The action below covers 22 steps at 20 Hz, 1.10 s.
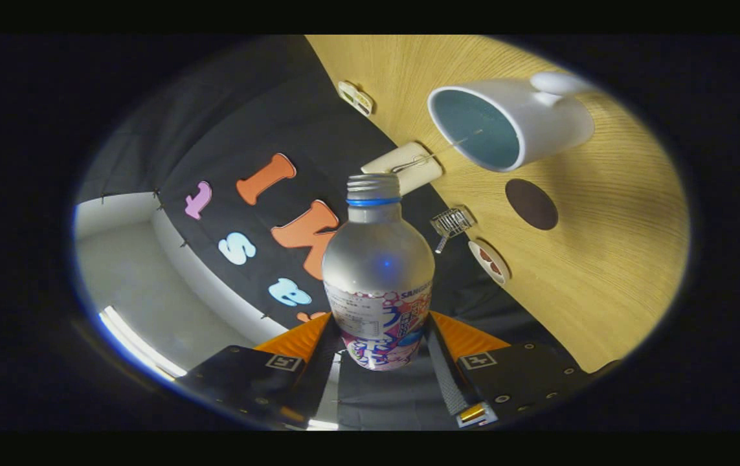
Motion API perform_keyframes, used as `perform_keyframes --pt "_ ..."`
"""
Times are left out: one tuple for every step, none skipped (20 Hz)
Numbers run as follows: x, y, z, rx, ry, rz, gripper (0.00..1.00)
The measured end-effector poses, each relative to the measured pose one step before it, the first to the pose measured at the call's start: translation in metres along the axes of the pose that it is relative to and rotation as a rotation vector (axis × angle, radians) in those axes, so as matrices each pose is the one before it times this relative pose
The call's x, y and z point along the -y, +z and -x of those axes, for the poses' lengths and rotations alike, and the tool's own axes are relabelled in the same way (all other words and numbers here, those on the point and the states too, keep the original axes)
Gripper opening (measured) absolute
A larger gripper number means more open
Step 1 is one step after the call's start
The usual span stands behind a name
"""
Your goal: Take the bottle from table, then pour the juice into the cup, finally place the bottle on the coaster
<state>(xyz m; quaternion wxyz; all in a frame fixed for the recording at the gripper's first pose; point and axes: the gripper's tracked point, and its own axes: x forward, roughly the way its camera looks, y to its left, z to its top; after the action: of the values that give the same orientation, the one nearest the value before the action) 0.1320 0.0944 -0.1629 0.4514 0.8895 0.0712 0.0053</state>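
Note:
My gripper (381, 336) is shut on a frosted silver bottle (377, 265) with a blue neck ring and a colourful label; both orange fingers (302, 340) press its lower body. The whole view is rolled, so the wooden table (603, 259) stands steeply to the right and the bottle is tilted. The bottle's uncapped mouth points up toward a white cup (512, 123) with a blue inside, which lies beyond and to the right of the mouth. A round dark brown coaster (531, 204) lies on the table below the cup.
A cream holder with a thin wire (408, 165) sits just beyond the bottle's mouth at the table's edge. A small wire rack (452, 222), a white dish with dark pieces (490, 261) and a small white item (355, 97) line that edge. Black cloth wall behind.

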Motion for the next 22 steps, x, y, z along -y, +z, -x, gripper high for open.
perform_keyframes --pt "-0.00064 -0.00026 -0.00001 -0.00001 0.00013 -0.00689 0.73" --pt "0.00012 0.0 -0.00001 0.00018 -0.00028 -0.00101 0.73" --pt "-0.00063 -0.00001 0.00059 0.00021 0.00237 -0.00104 0.73" --pt "0.00014 0.00026 -0.00051 0.00111 0.00008 0.00071 0.73" --pt "-0.00086 -0.00095 -0.00057 -0.00144 0.00228 -0.00303 0.73" --pt "0.00032 0.00023 -0.00051 -0.0003 -0.00006 -0.00311 0.73" --pt "-0.00023 -0.00075 -0.0003 -0.00316 -0.00141 -0.003 0.73" --pt "-0.00008 0.00056 0.00153 -0.00308 -0.00248 -0.00374 0.73" --pt "-0.00051 0.00062 0.00029 0.00191 0.00099 -0.00406 0.73" --pt "0.0 0.00174 -0.00028 0.00398 0.00008 0.00304 0.73" --pt "0.00023 0.00171 0.00106 0.00695 0.00071 0.00586 0.73" --pt "0.00033 0.00127 0.00041 0.00488 -0.00248 0.00443 0.73" --pt "-0.00107 0.00107 -0.00037 0.00356 -0.00135 0.00319 0.73" --pt "0.00106 0.00068 0.00036 0.00215 -0.00447 0.00359 0.73" --pt "0.0022 0.00077 0.00064 0.00331 -0.00783 0.00801 0.73" --pt "0.00327 0.00106 -0.00024 0.00244 -0.01489 0.01319 0.73" --pt "0.00371 0.00204 0.00005 0.00799 -0.01809 0.01227 0.73" --pt "0.00405 0.00306 -0.0015 0.00716 -0.01755 0.01726 0.73" --pt "0.00409 0.00078 -0.00063 0.00401 -0.0174 0.01559 0.73" --pt "0.00424 0.00116 0.00017 0.00104 -0.01827 0.01731 0.73" --pt "0.00648 -0.00077 -0.00023 -0.0067 -0.02454 0.03145 0.73" --pt "0.00407 0.00169 0.00112 -0.002 -0.01714 0.02263 0.73"
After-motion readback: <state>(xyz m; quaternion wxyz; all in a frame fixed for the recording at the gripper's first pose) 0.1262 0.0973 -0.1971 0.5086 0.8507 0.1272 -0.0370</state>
